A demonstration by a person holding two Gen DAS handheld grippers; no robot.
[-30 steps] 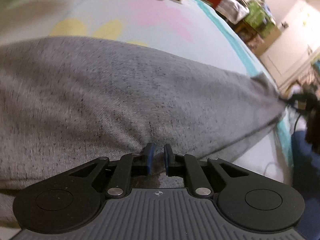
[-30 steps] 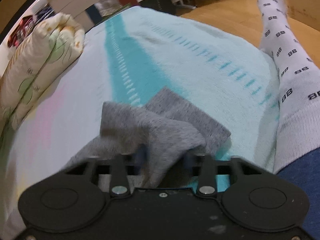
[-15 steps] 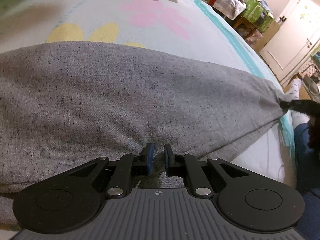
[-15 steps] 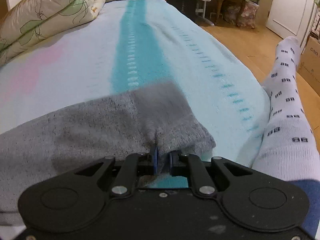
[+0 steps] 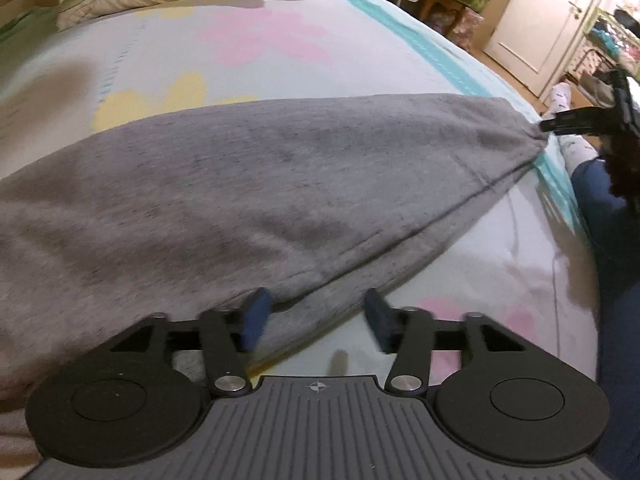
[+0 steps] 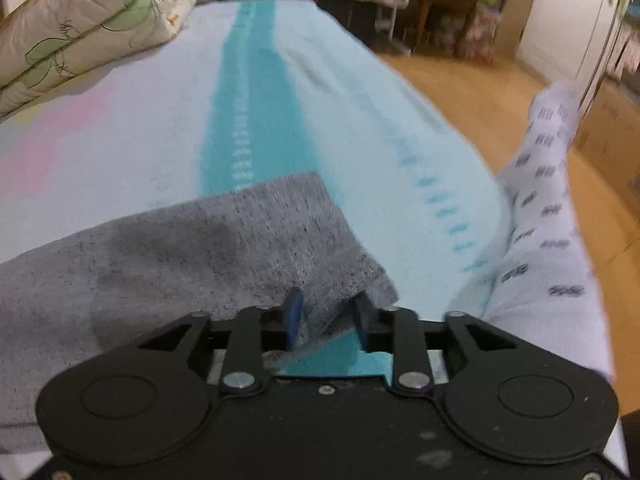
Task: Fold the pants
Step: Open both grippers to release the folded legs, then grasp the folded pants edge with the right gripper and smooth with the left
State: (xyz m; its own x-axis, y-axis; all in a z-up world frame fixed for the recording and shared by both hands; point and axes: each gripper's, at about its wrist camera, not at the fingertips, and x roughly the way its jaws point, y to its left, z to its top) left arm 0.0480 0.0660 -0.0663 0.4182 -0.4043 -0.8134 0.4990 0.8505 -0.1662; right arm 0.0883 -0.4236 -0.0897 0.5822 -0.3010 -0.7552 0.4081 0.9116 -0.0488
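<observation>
The heather-grey knit pants (image 5: 256, 184) lie flat across the pale sheet with pink and yellow flowers and a teal stripe (image 5: 280, 36), which serves as the landmark here. They stretch along the sheet's near part, doubled over so one layer sits on another, with a long folded edge running diagonally toward the teal stripe.

The left gripper (image 5: 316, 316) sits at the near edge of the pants, its blue-padded fingers (image 5: 256, 314) spread wide apart; the lower layer's edge lies between them, but neither pad presses on it.

The right gripper (image 6: 326, 316) is at the end of the pants that rests on the teal stripe (image 6: 236, 112). Its fingers are also parted, with a fold of the grey cloth lying loosely between them; the left pad (image 6: 294, 312) touches the fabric, while the right one stands just clear of it.

A folded cream quilt with green leaf print (image 6: 80, 28) lies at the sheet's far side. A leg in a white patterned sock (image 6: 548, 208) hangs beside the sheet's right edge, over the wooden floor (image 6: 460, 84).
</observation>
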